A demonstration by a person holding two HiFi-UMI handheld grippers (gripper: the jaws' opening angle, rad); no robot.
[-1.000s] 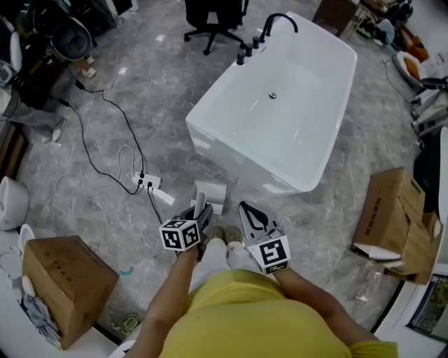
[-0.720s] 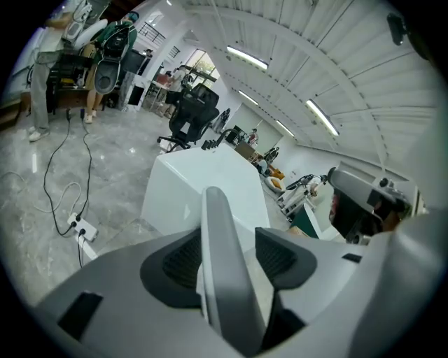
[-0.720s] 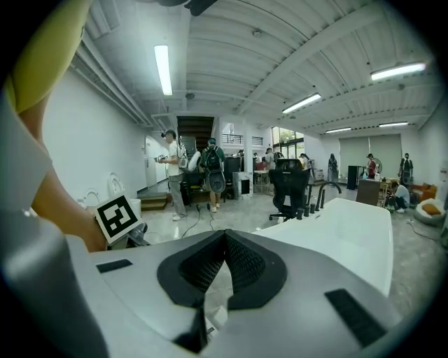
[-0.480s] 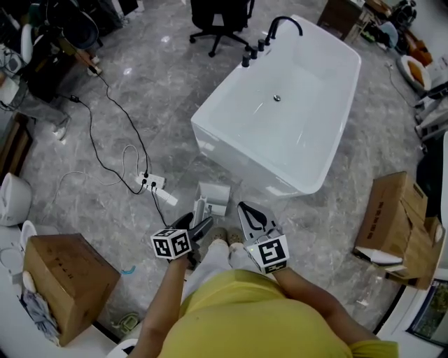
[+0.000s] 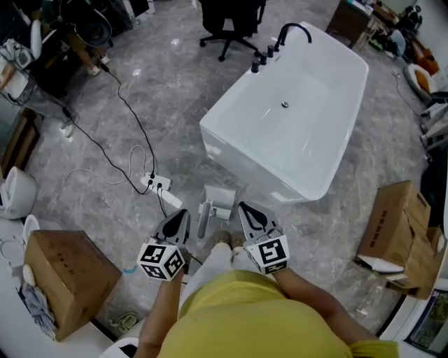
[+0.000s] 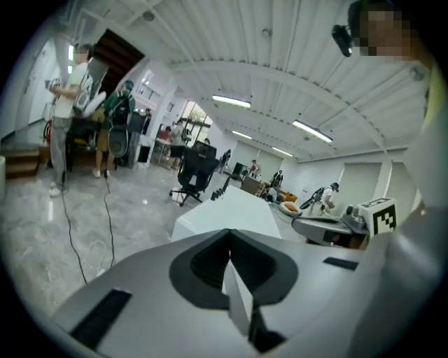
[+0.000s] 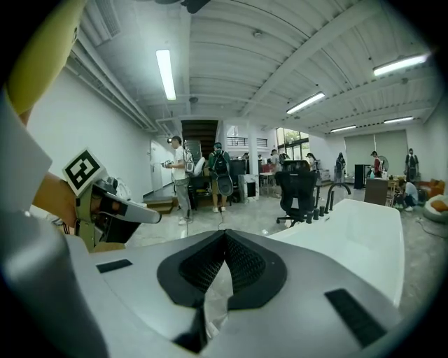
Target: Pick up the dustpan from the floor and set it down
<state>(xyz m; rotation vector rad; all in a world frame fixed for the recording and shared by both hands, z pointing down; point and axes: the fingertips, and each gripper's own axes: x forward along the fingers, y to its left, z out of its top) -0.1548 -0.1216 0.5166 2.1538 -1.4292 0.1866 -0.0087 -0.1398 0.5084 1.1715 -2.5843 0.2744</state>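
The white dustpan (image 5: 218, 199) stands on the grey floor in front of the bathtub, its pale handle (image 5: 203, 221) pointing back toward my feet. My left gripper (image 5: 180, 217) hangs just left of the handle, apart from it, its jaws shut on nothing. The left gripper view confirms this: the left gripper (image 6: 229, 242) is closed and raised, looking across the room. My right gripper (image 5: 245, 209) hovers right of the dustpan, also shut and empty, as the right gripper view of the right gripper (image 7: 224, 241) shows.
A white bathtub (image 5: 294, 119) with a black tap fills the floor ahead. A power strip (image 5: 157, 184) with black cables lies to the left. Cardboard boxes sit at the near left (image 5: 66, 280) and right (image 5: 395, 220). An office chair (image 5: 231, 21) stands beyond.
The left gripper was at the dustpan handle, opened wide around it, then came away to the left and upward and closed empty. The dustpan stays on the floor. The right gripper kept still.
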